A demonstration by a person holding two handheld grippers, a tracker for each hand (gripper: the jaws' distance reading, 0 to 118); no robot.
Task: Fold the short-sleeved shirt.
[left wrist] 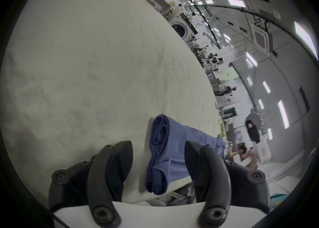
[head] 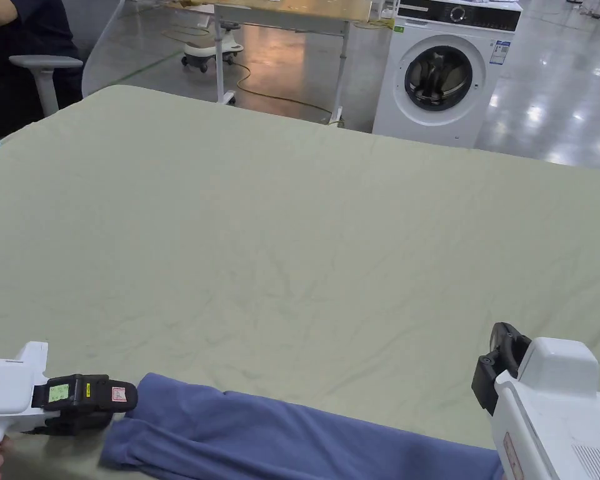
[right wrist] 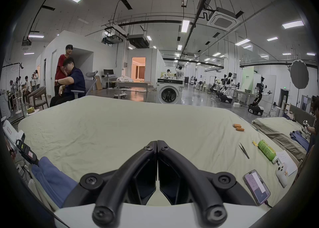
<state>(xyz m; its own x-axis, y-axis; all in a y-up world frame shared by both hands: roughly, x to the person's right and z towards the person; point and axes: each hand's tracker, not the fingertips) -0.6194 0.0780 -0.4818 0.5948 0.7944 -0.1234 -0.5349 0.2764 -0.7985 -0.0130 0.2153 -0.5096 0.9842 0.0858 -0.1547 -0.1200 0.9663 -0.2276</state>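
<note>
- Shirt (head: 292, 437): blue, bunched into a long roll along the near edge of the bed (head: 305, 237), which is covered by a wrinkled pale green sheet.
- Left claw (left wrist: 158, 161): jaws spread apart, released. In its own view the end of the roll lies between the two jaws, neither one pressing on it.
- Head view: left claw (head: 127, 400) has its tip right at the left end of the roll; cannot tell if it touches.
- Right claw (right wrist: 157, 161): jaws clenched together, tips meeting, nothing between them. It sits above bare sheet, apart from the shirt.
- Head view: right claw (head: 502, 356) is at the right end of the roll, raised above it.
- Right gripper view, right side of the bed: phone (right wrist: 256, 186), white controller (right wrist: 281, 174), green bottle (right wrist: 267, 149), tweezers (right wrist: 243, 150), orange batteries (right wrist: 238, 127).
- Beyond the bed: washing machine (head: 442, 72), a seated person (right wrist: 70, 83) in a chair with another person (right wrist: 63, 66) standing behind.
</note>
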